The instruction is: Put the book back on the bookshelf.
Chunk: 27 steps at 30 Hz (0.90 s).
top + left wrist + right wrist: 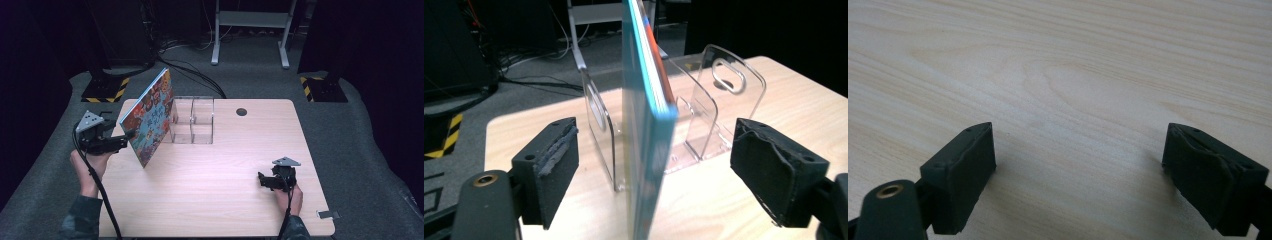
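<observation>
A colourful picture book [150, 117] stands on its lower edge on the wooden table [215, 195], tilted and leaning against a clear acrylic divider rack [192, 120]. My left gripper [127, 136] is at the book's left side. In the left gripper view its open jaws straddle the book's teal edge [646, 140], with a gap on both sides between pads [556, 150] and book. The rack [729, 85] shows behind the book. My right gripper [261, 179] rests low near the table's front right, open [1078, 155] over bare wood with nothing between its jaws.
A round cable hole [241, 111] sits at the table's back edge. Two stand bases with yellow-black stripes [105, 90] [320, 87], floor cables and a metal frame [250, 30] lie beyond the table. A small grey clip [327, 214] is at the front right edge.
</observation>
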Available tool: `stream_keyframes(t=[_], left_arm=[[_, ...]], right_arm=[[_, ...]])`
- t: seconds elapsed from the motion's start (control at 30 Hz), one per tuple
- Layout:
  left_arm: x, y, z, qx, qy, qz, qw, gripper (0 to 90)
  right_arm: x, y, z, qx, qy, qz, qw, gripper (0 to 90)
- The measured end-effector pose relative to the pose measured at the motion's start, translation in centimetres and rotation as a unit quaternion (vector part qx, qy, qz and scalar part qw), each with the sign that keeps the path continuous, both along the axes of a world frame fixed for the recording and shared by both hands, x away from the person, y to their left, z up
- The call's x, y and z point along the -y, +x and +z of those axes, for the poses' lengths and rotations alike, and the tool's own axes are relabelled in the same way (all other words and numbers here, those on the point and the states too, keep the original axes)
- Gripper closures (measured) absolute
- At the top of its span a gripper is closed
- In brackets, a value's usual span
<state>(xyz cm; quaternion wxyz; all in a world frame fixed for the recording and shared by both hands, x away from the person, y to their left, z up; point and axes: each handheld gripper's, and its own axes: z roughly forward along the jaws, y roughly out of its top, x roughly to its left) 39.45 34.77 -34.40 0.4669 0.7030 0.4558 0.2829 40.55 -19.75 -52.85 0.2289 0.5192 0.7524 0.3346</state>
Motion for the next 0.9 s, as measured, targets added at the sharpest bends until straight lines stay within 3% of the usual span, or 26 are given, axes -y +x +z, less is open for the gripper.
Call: stream_keyframes(t=[0.3,0.43,0.53,0.63,0.77,0.83,0.9], left_arm=[[-0.8,-2.1,-2.9,-0.017,0.007,0.007,0.9998,11.9],[-0.9,-2.6,-4.9,-0.049,0.019,0.003,0.9986,8.4],[-1.0,-3.0,-6.9,-0.082,0.021,0.004,0.9964,3.6],[-1.0,-3.3,-8.3,-0.097,0.029,0.007,0.9948,2.2],[-1.0,-4.0,-10.6,-0.122,0.023,0.007,0.9922,0.7],[-1.0,-4.4,-11.7,-0.138,0.019,0.001,0.9902,0.1],[-1.0,-4.8,-13.1,-0.154,0.030,0.004,0.9876,0.1]], right_arm=[[0.0,0.0,0.0,0.000,0.001,-0.001,1.0000,12.8],[0.0,0.1,0.0,-0.002,0.001,-0.001,1.0000,12.7],[0.0,0.1,0.0,-0.001,0.001,0.000,1.0000,12.7],[0.0,0.1,0.0,-0.001,0.000,0.000,1.0000,12.7],[0.0,0.1,0.0,0.000,-0.001,0.001,1.0000,12.5],[-0.1,0.1,0.0,0.000,0.002,-0.003,1.0000,12.3],[-0.2,0.2,0.0,0.002,0.001,-0.005,1.0000,12.1]])
